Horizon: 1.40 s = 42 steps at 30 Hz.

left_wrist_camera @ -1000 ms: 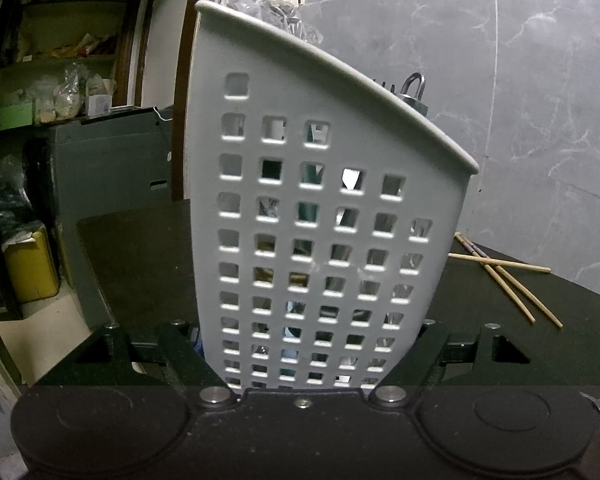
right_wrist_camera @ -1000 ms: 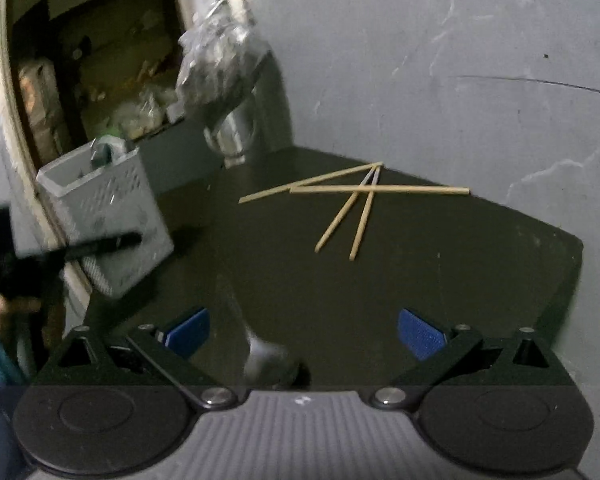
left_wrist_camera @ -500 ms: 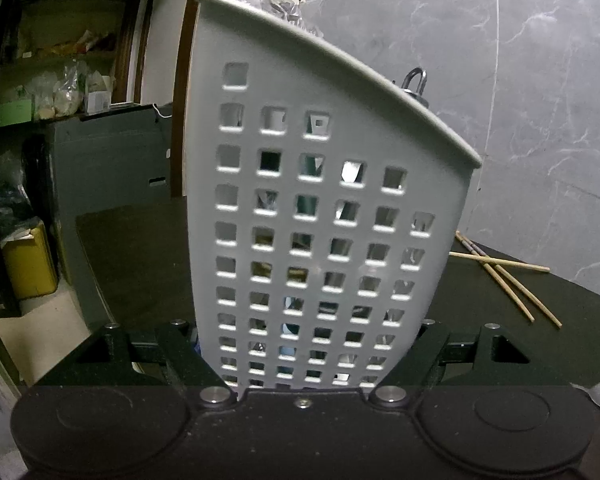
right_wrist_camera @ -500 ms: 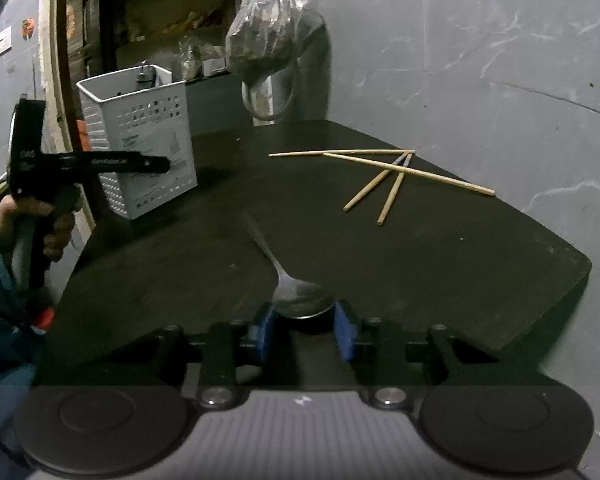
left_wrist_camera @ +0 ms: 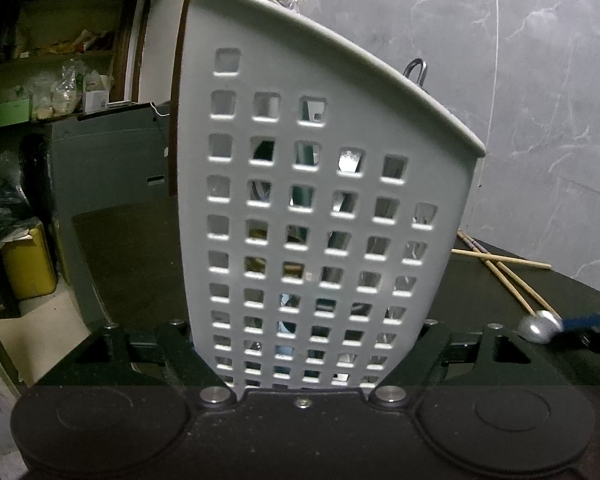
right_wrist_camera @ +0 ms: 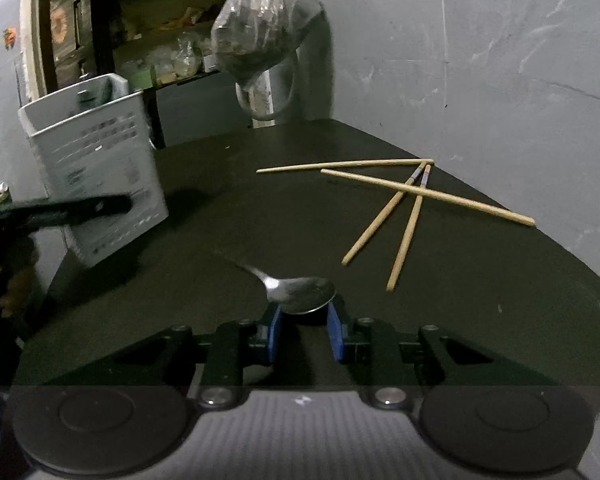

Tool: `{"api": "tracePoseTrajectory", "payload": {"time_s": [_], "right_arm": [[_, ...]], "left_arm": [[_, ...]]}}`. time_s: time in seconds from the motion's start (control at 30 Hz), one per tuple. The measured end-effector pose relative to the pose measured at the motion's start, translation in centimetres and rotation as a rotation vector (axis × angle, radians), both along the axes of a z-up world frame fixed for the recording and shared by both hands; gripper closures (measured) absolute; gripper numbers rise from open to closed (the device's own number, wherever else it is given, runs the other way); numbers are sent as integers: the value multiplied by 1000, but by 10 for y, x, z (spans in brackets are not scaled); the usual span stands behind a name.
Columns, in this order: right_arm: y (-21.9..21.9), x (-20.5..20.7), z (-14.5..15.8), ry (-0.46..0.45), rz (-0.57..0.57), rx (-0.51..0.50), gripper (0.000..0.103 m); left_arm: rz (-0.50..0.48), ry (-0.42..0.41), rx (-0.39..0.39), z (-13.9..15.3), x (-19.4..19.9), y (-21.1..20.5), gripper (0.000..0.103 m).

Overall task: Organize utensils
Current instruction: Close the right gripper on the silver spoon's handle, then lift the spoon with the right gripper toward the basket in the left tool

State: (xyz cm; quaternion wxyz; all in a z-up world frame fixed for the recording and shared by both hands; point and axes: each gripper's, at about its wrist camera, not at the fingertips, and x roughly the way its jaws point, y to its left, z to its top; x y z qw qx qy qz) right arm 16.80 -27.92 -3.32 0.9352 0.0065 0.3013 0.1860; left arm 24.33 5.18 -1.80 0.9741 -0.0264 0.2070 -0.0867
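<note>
One spoon (right_wrist_camera: 300, 290), bowl pinched between the right gripper (right_wrist_camera: 303, 330) pads, which just closed in. Four chopsticks (right_wrist_camera: 404, 200) lie loose ahead and right. One white basket (left_wrist_camera: 320, 208), tilted, sits clamped in the left gripper (left_wrist_camera: 304, 364), jaws just easing.

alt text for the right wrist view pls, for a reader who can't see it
The right gripper has just closed its blue pads on the bowl of a metal spoon, handle pointing away over a dark table. Four wooden chopsticks lie crossed to the right; at left, the left gripper holds a tilted white perforated utensil basket.
</note>
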Motion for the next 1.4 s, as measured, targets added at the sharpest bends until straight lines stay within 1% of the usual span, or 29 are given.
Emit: {"api": "tracePoseTrajectory", "payload": {"time_s": [0.13,0.17,0.23,0.3,0.43,0.47,0.6,0.67,0.77,0.87,0.93,1.07,1.17,1.23,1.4], "right_arm": [[-3,36,-1,9,3,-2,74],[-4,45,2,23,17,11,74],[-6,59,7,22,3,38,73],[-5,76,7,70,15,50,73],[0,101,9,127,44,97,71],[3,106,8,146,44,93,72],[17,126,7,148,58,79,76],[23,135,8,159,68,86,82],[34,151,10,171,90,90,82],[42,165,10,204,114,132,82],[46,175,9,235,149,186,82],[55,184,4,267,202,263,82],[62,188,3,265,232,276,82],[67,187,3,255,248,271,82],[85,185,8,215,269,196,82]], "left_arm": [[1,3,4,-2,2,0,22],[1,3,4,-2,2,0,22],[3,3,4,-2,2,0,22],[2,3,5,-2,1,-1,21],[3,3,8,-2,0,-2,21],[3,4,8,-2,0,-2,21],[3,5,10,-1,0,-3,21],[3,6,10,-1,0,-3,21],[3,6,10,-1,0,-3,21],[4,6,8,0,0,-2,21],[5,5,9,0,0,-2,21],[5,6,7,-1,1,-2,22],[4,6,7,-1,1,-2,22],[5,6,7,-1,1,-2,22],[5,6,7,-1,1,-2,22]]}}
